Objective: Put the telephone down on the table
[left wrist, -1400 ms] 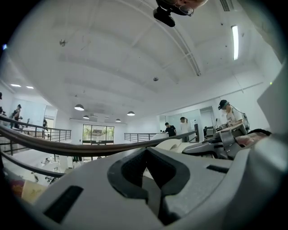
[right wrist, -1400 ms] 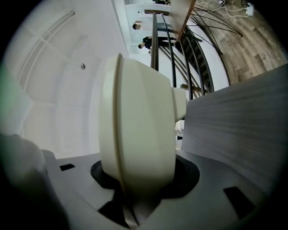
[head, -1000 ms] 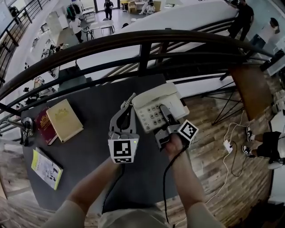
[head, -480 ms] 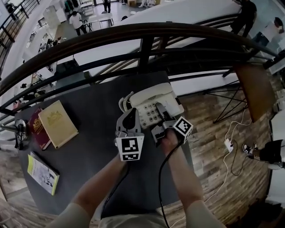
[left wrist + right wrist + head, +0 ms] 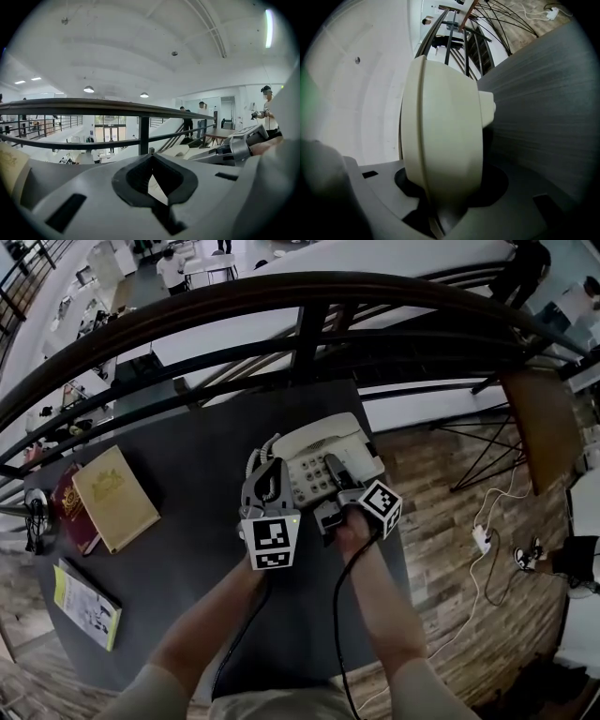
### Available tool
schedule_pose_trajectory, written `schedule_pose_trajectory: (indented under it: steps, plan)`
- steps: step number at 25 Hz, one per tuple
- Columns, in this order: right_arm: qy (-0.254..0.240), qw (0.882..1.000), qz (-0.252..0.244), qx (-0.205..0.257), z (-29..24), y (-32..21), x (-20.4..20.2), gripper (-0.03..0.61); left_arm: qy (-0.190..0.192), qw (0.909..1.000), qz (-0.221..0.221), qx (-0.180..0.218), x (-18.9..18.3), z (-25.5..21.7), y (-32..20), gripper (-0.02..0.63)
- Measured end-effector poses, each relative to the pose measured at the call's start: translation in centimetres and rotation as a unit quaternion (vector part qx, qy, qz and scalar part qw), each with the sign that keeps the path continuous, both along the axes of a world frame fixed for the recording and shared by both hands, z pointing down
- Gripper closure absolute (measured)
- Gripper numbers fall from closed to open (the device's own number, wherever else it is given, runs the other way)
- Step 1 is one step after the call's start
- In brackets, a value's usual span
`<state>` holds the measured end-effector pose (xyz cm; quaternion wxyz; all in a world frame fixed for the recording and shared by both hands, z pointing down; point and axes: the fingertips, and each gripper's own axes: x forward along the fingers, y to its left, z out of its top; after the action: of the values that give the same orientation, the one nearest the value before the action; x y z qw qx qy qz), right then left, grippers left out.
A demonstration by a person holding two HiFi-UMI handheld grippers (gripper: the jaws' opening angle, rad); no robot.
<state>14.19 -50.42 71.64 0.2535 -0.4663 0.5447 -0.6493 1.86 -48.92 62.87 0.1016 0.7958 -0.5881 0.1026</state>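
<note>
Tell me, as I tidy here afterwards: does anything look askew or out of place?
Only the telephone: it is by the table's far right corner, close to the edge, its side clamped in the right hand-held gripper. Whether it rests flat yet I cannot tell.

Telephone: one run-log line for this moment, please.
telephone clamped in right gripper | left gripper jaws together at its left side | at dark table surface, contact unclear

Bright even light, fisheye-warped edges
</note>
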Motion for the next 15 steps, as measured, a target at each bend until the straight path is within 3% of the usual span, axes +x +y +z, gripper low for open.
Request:
schedule_pose_trajectory:
  steps: [11, 15]
  plan:
    - [0.040, 0.999, -0.012, 0.001, 0.7, 0.1, -0.2, 0.382, 0.003, 0.9998, 0.001, -0.022, 0.2, 1.8, 0.2, 0.609]
    - [0.052, 0.998, -0.011, -0.018, 1.0, 0.3, -0.2, 0.380, 0.001, 0.9997, 0.004, -0.024, 0.5, 2.1, 0.3, 0.609]
